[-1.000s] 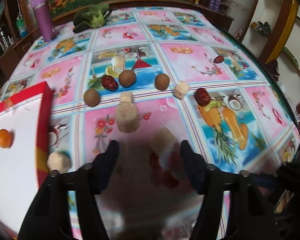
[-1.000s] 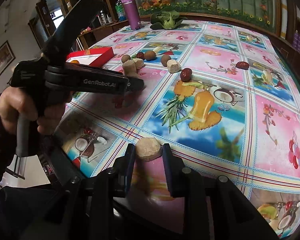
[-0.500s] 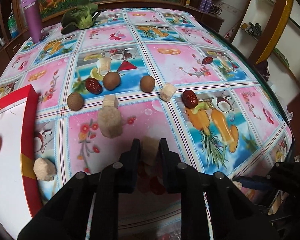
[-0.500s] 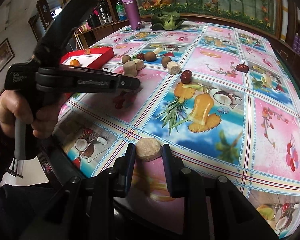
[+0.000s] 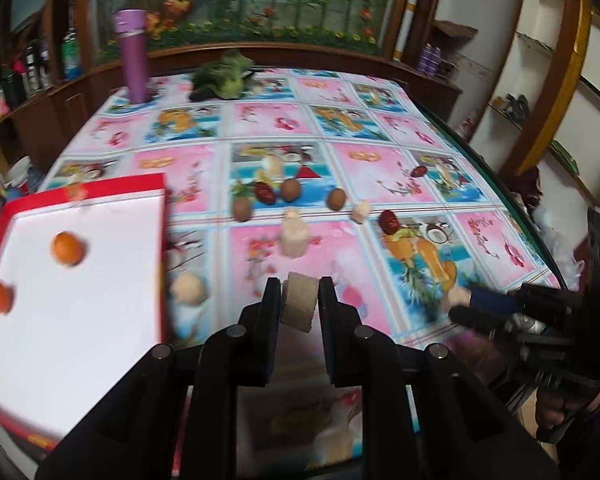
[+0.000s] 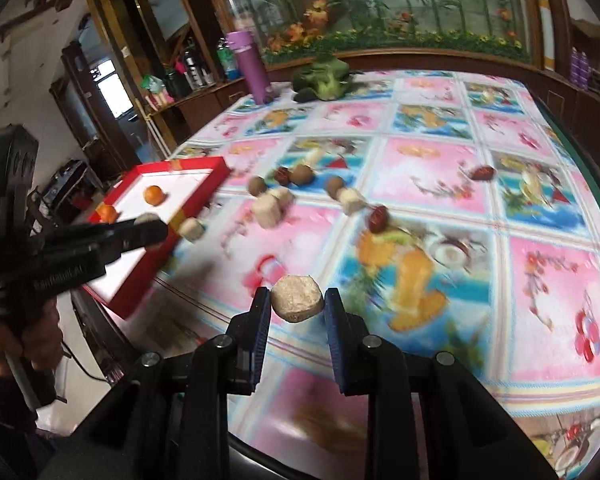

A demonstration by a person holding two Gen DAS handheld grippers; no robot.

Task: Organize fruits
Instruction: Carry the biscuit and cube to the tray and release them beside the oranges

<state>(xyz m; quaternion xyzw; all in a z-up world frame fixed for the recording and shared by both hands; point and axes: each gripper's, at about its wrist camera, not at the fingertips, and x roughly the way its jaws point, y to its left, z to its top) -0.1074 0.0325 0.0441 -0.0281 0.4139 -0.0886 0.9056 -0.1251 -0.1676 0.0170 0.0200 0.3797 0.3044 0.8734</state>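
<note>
Left wrist view: my left gripper [image 5: 299,304] was clenched on a tan cube [image 5: 299,300], clear of the tablecloth [image 5: 380,168].
Tray: the red-rimmed tray [image 5: 156,240] lay just left, holding two oranges [image 5: 68,248].
Right wrist view: my right gripper [image 6: 297,305] grasped a rounder beige chunk [image 6: 297,298], off the cloth.
Doing it well: I judged each piece should travel level, cross the rim, then be let go low beside its own kind.

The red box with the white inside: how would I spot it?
Find the table's flowery pink and blue cloth. At its left edge lies the red box, flat and open. Unlike anything nearby, it has a plain white floor with two small orange fruits on it.
</note>
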